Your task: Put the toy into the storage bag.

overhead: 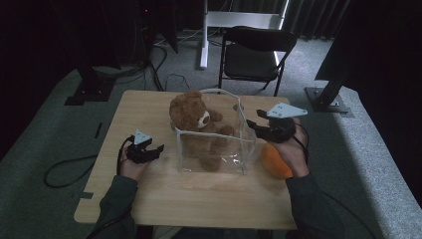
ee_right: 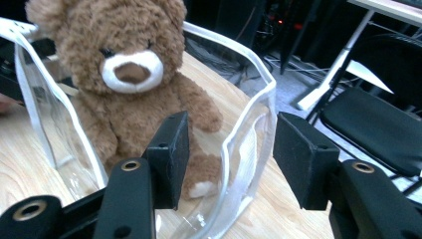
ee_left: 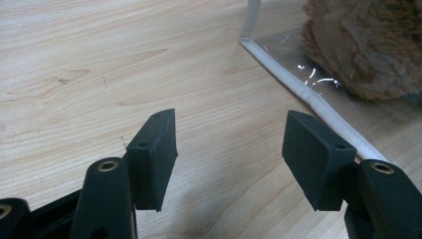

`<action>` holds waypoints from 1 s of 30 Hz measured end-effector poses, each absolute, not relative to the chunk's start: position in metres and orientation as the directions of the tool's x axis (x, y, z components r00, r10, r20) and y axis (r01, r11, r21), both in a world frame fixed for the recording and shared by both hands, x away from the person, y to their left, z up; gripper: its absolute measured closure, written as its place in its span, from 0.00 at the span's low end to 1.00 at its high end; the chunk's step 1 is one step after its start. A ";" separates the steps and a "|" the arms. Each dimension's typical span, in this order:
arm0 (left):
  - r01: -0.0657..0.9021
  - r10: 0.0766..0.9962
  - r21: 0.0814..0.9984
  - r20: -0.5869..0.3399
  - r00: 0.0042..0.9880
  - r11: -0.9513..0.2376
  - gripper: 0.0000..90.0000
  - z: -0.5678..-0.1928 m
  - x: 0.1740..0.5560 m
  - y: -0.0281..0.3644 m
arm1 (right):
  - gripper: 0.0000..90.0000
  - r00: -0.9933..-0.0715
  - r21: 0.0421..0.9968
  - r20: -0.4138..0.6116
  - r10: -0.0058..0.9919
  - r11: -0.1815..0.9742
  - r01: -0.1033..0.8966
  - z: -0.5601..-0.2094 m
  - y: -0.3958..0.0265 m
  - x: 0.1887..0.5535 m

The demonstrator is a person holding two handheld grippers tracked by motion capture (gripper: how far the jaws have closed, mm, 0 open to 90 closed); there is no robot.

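Left hand-held gripper (overhead: 158,148): it sits low over the wooden worktop (overhead: 149,199), well to the left of the clear bag (overhead: 239,149). In the left gripper view its two black jaws stand spread apart with bare wood between them; nothing is held and no pad touches anything. The bag's white-piped bottom edge (ee_left: 318,107) runs just beyond the jaw on the right of that view, close to it but apart from it.

Clear bag: it stands upright near the middle of the worktop, mouth open at the top. The brown teddy bear (overhead: 196,117) sits inside it, upright, head above the rim (its white muzzle faces the right hand-held gripper).

Right hand-held gripper (overhead: 253,122): it is held level beside the bag's right-hand wall, near the top edge. In the right gripper view its jaws are parted to a middling width, and the bag's white-trimmed rim (ee_right: 268,99) lies in the gap between them. The pads do not press on that rim. An orange object (overhead: 275,162) lies on the worktop under the right hand (overhead: 291,147).
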State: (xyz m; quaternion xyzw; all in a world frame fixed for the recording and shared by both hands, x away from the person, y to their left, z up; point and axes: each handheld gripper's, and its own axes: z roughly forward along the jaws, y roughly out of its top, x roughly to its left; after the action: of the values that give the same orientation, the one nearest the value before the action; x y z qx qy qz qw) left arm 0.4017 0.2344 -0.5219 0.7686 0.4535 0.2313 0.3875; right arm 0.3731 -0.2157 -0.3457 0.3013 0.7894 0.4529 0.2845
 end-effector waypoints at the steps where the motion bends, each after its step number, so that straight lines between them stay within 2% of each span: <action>1: 0.519 0.877 0.806 0.003 0.480 -0.286 0.44 -0.522 0.402 0.235 | 0.52 -0.652 0.885 -0.182 0.736 0.413 0.218 -0.347 -0.216 0.372; 23: 0.534 0.884 0.792 0.015 0.468 -0.296 0.44 -0.528 0.404 0.240 | 0.48 -0.597 0.891 -0.114 0.794 0.347 0.292 -0.370 -0.253 0.352; 30: 0.543 0.885 0.780 0.028 0.465 -0.310 0.43 -0.532 0.406 0.239 | 0.43 -0.590 0.885 -0.074 0.804 0.326 0.333 -0.381 -0.263 0.348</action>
State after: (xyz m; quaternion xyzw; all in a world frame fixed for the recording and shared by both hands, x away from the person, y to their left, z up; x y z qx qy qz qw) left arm 0.4055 0.2390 -0.5324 0.7747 0.4607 0.2345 0.3640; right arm 0.3481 -0.2632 -0.3813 0.3690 0.7707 0.4483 0.2626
